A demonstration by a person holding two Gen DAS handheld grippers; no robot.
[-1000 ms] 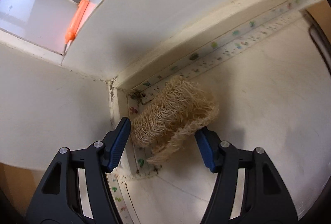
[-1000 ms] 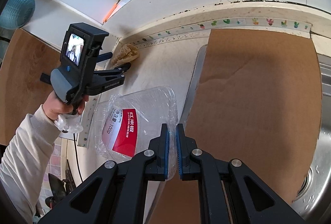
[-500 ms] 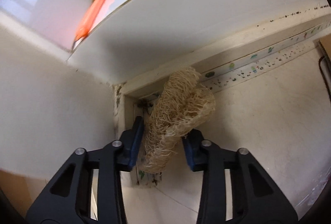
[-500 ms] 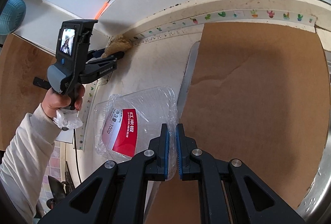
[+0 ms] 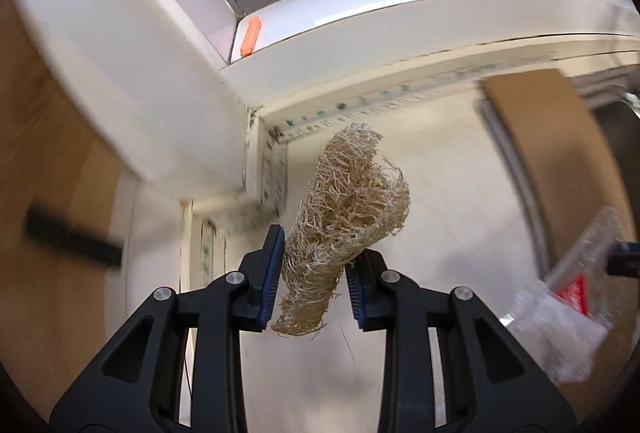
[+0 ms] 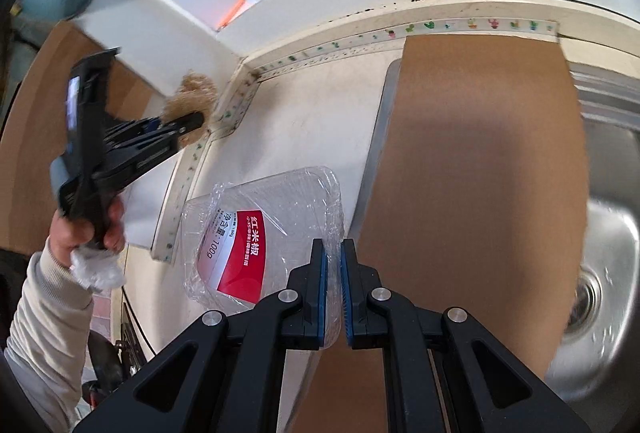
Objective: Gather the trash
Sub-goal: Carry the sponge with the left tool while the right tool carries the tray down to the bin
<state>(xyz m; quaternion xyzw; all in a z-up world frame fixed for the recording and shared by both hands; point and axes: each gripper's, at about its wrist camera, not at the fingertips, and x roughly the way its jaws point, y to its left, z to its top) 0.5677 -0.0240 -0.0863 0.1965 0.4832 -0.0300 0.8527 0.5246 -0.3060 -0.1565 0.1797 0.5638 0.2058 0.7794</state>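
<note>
Loofah scrap hung clear above the counter, pinched low by the left gripper, long axis pointing up toward the counter's back corner. Right gripper was pressed onto a plastic tray's edge, beside the brown board.

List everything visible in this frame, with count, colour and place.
loofah sponge: one, tan, held off the counter in the left tongs.
plastic tray: one, clear with a red label, edge pinched in the right tongs.
cardboard sheet: one, brown, lying beside the sink.
sink: one, steel, far right.
orange item: one, on the window ledge.
counter: white, under it all.
left tongs: black, blue pads, shut on the sponge.
right tongs: black, blue pads, shut on the tray.
</note>
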